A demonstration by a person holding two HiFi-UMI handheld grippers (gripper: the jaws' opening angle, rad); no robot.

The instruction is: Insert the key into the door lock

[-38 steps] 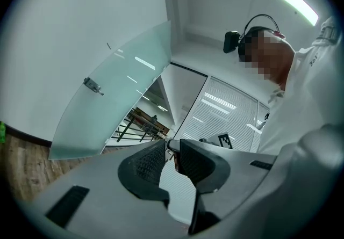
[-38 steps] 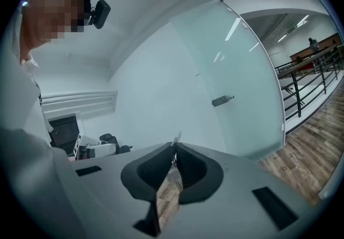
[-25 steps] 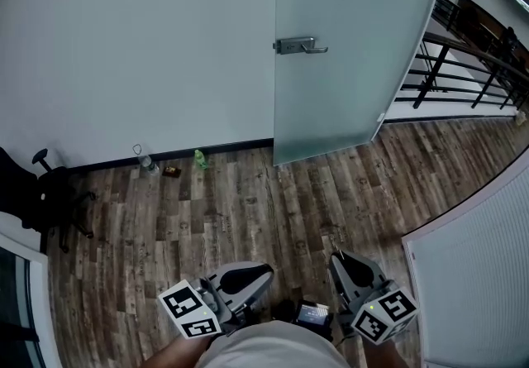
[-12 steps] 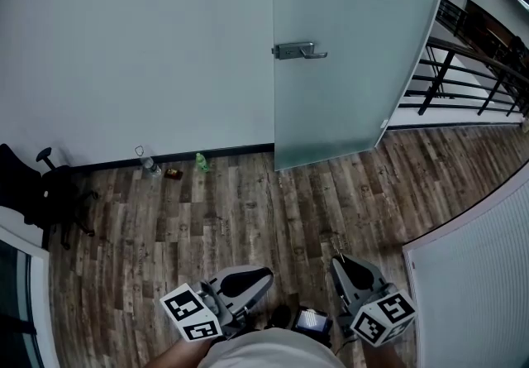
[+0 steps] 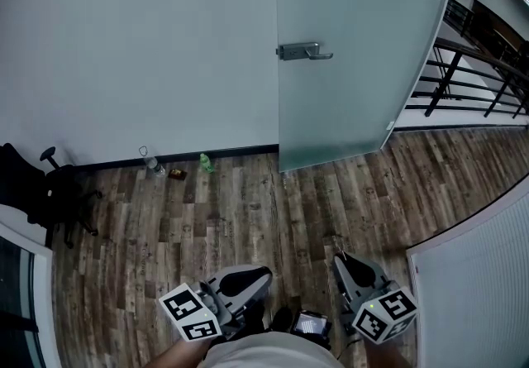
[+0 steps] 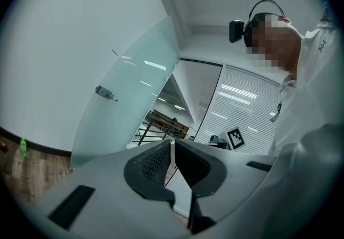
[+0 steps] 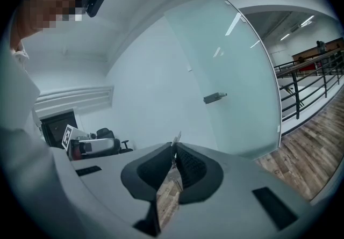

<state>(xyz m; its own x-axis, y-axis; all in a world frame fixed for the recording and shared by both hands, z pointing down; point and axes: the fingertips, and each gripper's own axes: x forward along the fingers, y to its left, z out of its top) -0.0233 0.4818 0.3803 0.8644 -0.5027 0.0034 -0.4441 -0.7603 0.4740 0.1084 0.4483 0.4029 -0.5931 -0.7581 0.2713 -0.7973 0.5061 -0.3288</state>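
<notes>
A frosted glass door point(image 5: 355, 44) stands ajar at the far side of the wood floor, and its metal handle and lock point(image 5: 304, 50) sit at mid height. That handle point(image 7: 215, 97) also shows far ahead in the right gripper view, and the handle point(image 6: 106, 93) appears small in the left gripper view. My right gripper point(image 5: 339, 259) is low by the person's body, shut on a thin key point(image 7: 177, 137) whose tip pokes out above the jaws. My left gripper point(image 5: 266, 274) is beside it, jaws together and holding nothing. Both grippers are well short of the door.
A black office chair point(image 5: 41, 188) stands at the left wall. A bottle point(image 5: 150, 163) and a small green object point(image 5: 203, 163) lie along the baseboard. A black railing point(image 5: 479, 77) runs behind the door, and a white slatted wall point(image 5: 479, 275) closes the right.
The head view has shifted a little, so the door and handle sit slightly more to the right. Both grippers keep their places and stay shut.
</notes>
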